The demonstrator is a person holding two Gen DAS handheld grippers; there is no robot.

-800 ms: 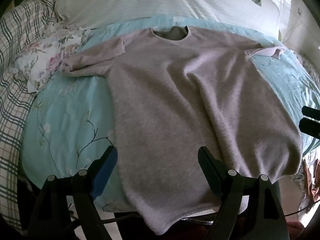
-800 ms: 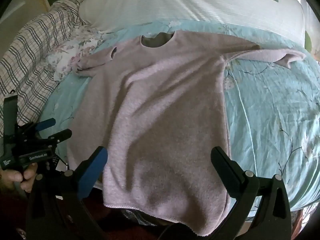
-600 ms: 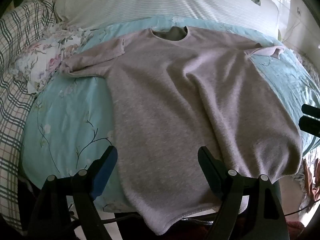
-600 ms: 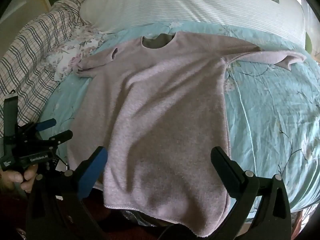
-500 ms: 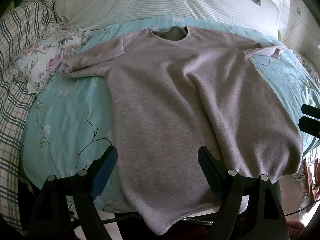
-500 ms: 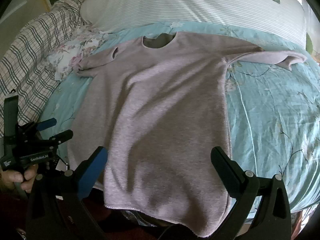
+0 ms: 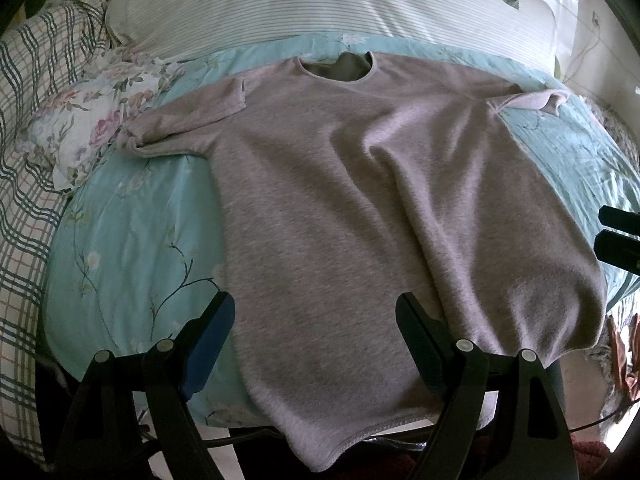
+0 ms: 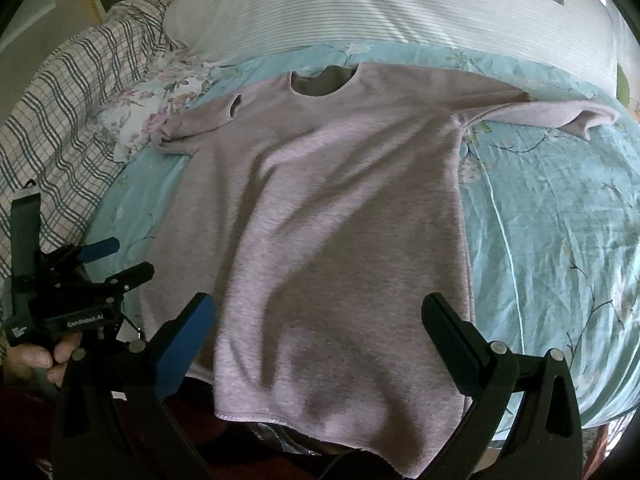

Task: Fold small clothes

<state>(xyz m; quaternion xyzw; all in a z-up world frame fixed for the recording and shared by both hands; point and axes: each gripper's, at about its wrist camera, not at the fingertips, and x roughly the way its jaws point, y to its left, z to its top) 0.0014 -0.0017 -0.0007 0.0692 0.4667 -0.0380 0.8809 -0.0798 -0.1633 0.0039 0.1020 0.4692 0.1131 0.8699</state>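
Pink sweater (image 7: 360, 208) spread flat, hem apparently overhanging bed (image 8: 552, 240) edge, left gripper (image 7: 316, 320) and right gripper (image 8: 320, 320) spread apart

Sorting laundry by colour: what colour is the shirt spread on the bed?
Plain dusty pinkish-mauve shirt, no print; clearest in the right wrist view.

The sweater's (image 8: 332, 240) hem drops over the bed's (image 8: 560, 240) near edge, partly hidden.
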